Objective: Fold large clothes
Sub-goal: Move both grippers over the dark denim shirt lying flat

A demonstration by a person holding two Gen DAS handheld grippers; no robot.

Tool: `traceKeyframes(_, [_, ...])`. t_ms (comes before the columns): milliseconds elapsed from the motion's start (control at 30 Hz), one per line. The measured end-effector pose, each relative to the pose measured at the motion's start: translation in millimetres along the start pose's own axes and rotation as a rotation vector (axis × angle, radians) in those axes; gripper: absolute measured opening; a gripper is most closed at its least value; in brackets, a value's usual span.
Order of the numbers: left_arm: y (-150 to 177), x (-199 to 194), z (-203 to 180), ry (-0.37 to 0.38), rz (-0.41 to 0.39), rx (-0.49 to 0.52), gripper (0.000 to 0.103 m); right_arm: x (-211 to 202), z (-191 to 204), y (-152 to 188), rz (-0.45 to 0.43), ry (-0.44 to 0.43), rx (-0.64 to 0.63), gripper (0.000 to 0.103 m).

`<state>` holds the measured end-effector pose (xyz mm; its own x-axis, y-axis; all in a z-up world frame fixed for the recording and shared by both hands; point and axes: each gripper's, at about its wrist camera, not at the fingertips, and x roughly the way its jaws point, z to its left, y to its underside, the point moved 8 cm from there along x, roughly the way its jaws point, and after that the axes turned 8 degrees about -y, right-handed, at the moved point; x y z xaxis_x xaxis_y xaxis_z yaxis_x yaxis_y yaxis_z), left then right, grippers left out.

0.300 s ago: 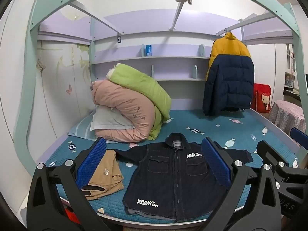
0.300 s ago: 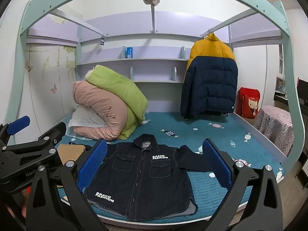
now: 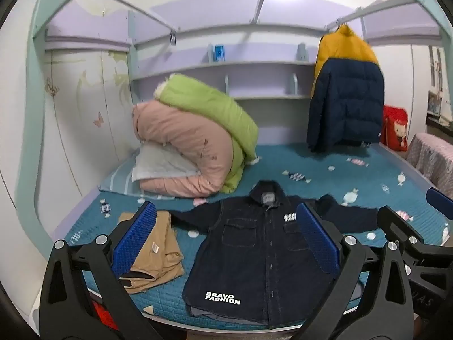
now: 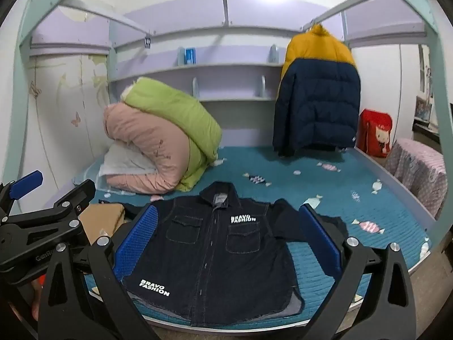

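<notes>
So the dark denim jacket [image 3: 254,257] is laid out flat, front side up, on the teal bed [image 3: 325,170], with its collar pointed away toward the shelf wall and its hem right at the near edge of the mattress. Its long axis is run straight away from both claws, more or less along the line the cameras are aimed.

The left claw [image 3: 225,243] is held wide open above the near edge with nothing gripped, and the jacket body is seen between its blue pads [image 3: 136,240]. The right claw [image 4: 229,243] is spread open and empty as well, with the jacket's chest framed between its pads. Neither one is touching fabric as far as can be told.

What the next move probably hinges on: the sleeves are stretched out sideways, across the long axis. The sleeve on the right side [image 4: 308,223] is lain beyond the right claw's outer pad, so that one would be best reached by the right claw. The other sleeve [image 3: 195,218] is run toward the folded tan garment [image 3: 153,252], which is sat just beside the jacket on the left claw's side, so that sleeve is nearer the left claw. No fold appears to be started yet. A bit of care might be needed so the tan piece isn't dragged along.
</notes>
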<state>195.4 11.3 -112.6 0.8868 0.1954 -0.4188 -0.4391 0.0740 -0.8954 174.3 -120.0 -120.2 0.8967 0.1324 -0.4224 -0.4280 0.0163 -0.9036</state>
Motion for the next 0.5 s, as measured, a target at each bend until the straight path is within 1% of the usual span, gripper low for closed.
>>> traceKeyframes(67, [6, 27, -3, -0.007, 0.040, 0.008, 0.099, 35, -10, 6, 0.028, 0.000, 0.004, 0.096])
traceKeyframes(167, [21, 71, -5, -0.025, 0.099, 0.021, 0.099, 76, -7, 18, 0.090, -0.010, 0.019, 0.096])
traceKeyframes(333, [52, 150, -2, -0.042, 0.218, 0.032, 0.099, 144, -3, 50, 0.215, -0.036, 0.050, 0.096])
traceKeyframes(400, [69, 188, 1, -0.025, 0.281, 0.028, 0.099, 175, 0, 64, 0.266, -0.042, 0.048, 0.096])
traceKeyframes(433, [74, 200, 3, -0.015, 0.304, 0.027, 0.099, 190, 4, 70, 0.282, -0.054, 0.060, 0.096])
traceKeyframes(500, [92, 236, 8, 0.013, 0.382, 0.016, 0.099, 219, 8, 78, 0.306, -0.076, 0.080, 0.096])
